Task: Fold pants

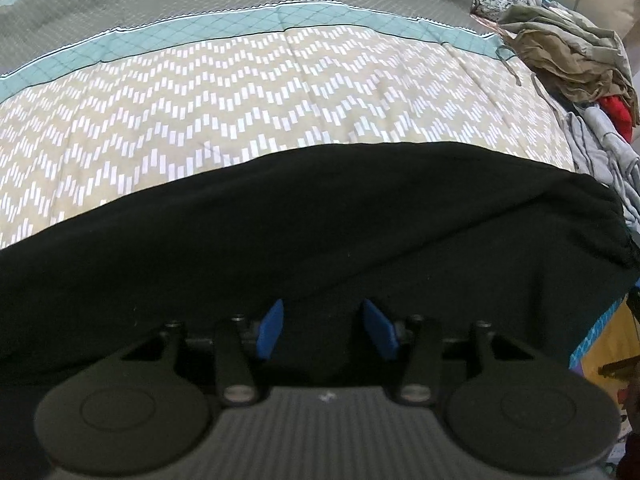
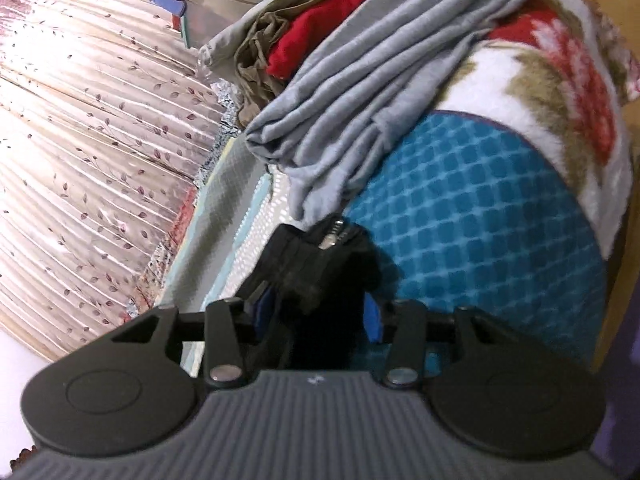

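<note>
Wide bedspread [image 1: 256, 112] with a tan zigzag print and a teal band, covering most of the left wrist view; heap of other laundry [image 1: 576, 60] piled at its far right edge

Black pants [image 1: 320, 232] laid flat across the near half of the bedspread, far edge a long smooth line, gathered waistband at the right end

In the right wrist view, grey garment [image 2: 360, 80] draped over a teal checked cushion [image 2: 480, 216], pleated floral curtain [image 2: 92, 128] off to the left

Left gripper [image 1: 323, 330] low over the black cloth, blue pads [image 1: 272, 328] spread apart with only flat fabric beneath, nothing pinched

Right gripper [image 2: 316, 312] with a bunched black fold and its small metal zipper pull [image 2: 334, 236] standing up between the jaws; cannot tell whether the pads press on it or merely flank it

Judged step: pants spread out, hands at the near edge, taking hold for a fold

Next move, as a guess: both sets of pads closing on the near edge, then lifting together and carrying it over to meet the far edge, kept level so the cloth lands without creases
</note>
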### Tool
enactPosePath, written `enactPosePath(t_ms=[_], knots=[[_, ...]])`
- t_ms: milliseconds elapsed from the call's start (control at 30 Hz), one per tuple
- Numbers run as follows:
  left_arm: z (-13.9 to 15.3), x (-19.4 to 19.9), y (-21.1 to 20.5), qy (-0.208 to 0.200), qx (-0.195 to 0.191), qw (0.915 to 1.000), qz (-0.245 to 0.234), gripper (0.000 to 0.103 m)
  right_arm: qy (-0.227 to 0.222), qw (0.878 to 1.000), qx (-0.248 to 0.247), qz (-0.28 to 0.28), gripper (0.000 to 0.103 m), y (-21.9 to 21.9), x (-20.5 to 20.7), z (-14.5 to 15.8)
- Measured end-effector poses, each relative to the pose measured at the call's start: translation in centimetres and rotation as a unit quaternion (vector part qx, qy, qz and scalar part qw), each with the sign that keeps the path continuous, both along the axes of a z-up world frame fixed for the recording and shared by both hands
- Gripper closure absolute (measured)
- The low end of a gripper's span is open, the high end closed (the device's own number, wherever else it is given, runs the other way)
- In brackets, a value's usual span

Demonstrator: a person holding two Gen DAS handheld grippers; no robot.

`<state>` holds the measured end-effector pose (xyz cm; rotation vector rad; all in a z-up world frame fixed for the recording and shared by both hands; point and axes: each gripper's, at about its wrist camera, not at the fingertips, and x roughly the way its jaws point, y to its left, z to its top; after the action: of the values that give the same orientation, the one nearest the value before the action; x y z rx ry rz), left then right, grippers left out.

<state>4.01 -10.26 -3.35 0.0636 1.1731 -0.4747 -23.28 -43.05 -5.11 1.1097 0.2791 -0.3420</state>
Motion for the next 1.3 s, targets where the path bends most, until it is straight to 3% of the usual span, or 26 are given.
enactPosePath(t_ms=[33,67,100,233,400,467,600,767,967,1133,1167,1200,1233,1267,1300], knots=[[-0.1,0.1,0.1,0.000,0.000,1.0000,0.001,0.056,0.011,1.000,-0.007,-0.001,0.061,0.1,0.5,0.2],[0.1,0.0,0.1,-0.001,-0.002,1.0000,0.003,0.056,0.022,1.000,-0.012,-0.003,0.080,0.1,1.0,0.0],[0.2,0.0,0.3,0.000,-0.006,1.0000,0.006,0.056,0.029,0.999,-0.013,-0.004,0.083,0.2,1.2,0.1],[1.5,-0.3,1.5,0.014,-0.055,0.9982,0.019,0.055,0.008,0.999,-0.043,0.005,0.087,1.3,1.0,2.8],[4.0,-1.0,3.0,0.014,-0.144,0.9892,0.022,0.049,-0.027,0.990,-0.118,0.071,0.087,5.5,2.4,8.2],[4.6,-1.3,3.4,0.016,-0.173,0.9846,0.021,0.043,-0.038,0.981,-0.149,0.117,0.088,8.2,3.8,9.8],[4.8,-1.4,5.1,0.016,-0.202,0.9786,0.034,0.019,-0.046,0.958,-0.175,0.221,0.088,14.3,7.0,10.9],[3.3,-1.1,8.9,0.052,-0.257,0.9616,0.079,0.009,-0.024,0.927,-0.168,0.335,0.088,21.3,10.8,9.5],[0.1,-0.7,12.2,0.105,-0.293,0.9422,0.124,0.008,0.021,0.885,-0.199,0.421,0.087,27.9,13.1,7.6],[-0.6,-0.4,12.2,0.107,-0.306,0.9392,0.113,0.008,0.046,0.858,-0.246,0.448,0.085,30.1,13.5,7.4],[-0.6,-0.4,12.0,0.103,-0.303,0.9409,0.111,0.011,0.051,0.854,-0.254,0.452,0.083,30.6,13.8,7.3],[-0.6,-0.4,11.4,0.096,-0.288,0.9466,0.109,0.029,0.053,0.849,-0.262,0.456,0.082,31.0,13.9,7.3],[-0.9,-0.3,11.0,0.095,-0.266,0.9540,0.100,0.053,0.051,0.843,-0.270,0.462,0.077,31.6,13.6,7.1],[-1.1,-0.3,10.6,0.094,-0.243,0.9605,0.097,0.065,0.048,0.836,-0.279,0.471,0.067,32.0,13.5,7.1],[-1.5,-0.2,10.4,0.097,-0.229,0.9640,0.096,0.085,0.044,0.829,-0.289,0.477,0.062,32.3,13.3,7.1]])
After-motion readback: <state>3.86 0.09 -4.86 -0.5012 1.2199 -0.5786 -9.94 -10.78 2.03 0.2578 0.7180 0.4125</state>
